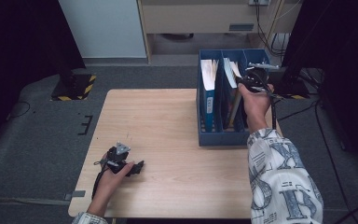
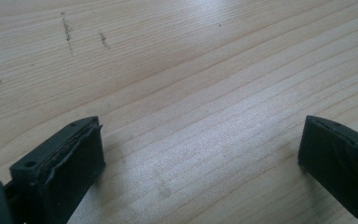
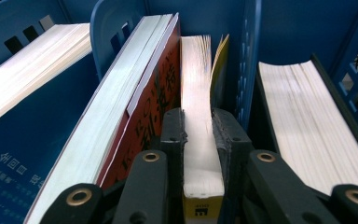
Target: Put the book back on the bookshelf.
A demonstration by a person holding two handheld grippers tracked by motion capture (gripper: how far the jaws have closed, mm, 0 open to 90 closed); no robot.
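Note:
A blue three-slot file rack (image 1: 223,138) stands on the right side of the wooden table (image 1: 168,126). In its middle slot a thin yellow-covered book (image 3: 196,70) stands upright next to a red book (image 3: 145,93). My right gripper (image 3: 199,126) is shut on the yellow book's top edge, one pad on each side of its pages. From above, this right gripper (image 1: 254,77) hangs over the rack's far end. My left gripper (image 1: 137,167) rests low at the table's near left, and its jaws (image 2: 200,140) stand wide open over bare wood.
A thick blue-covered book (image 3: 28,93) fills the rack's left slot, and another white-paged book (image 3: 307,116) leans in the right slot. Dark stands and cables (image 1: 298,84) crowd the floor behind the rack. A black and yellow base (image 1: 74,86) sits beyond the table's far left corner.

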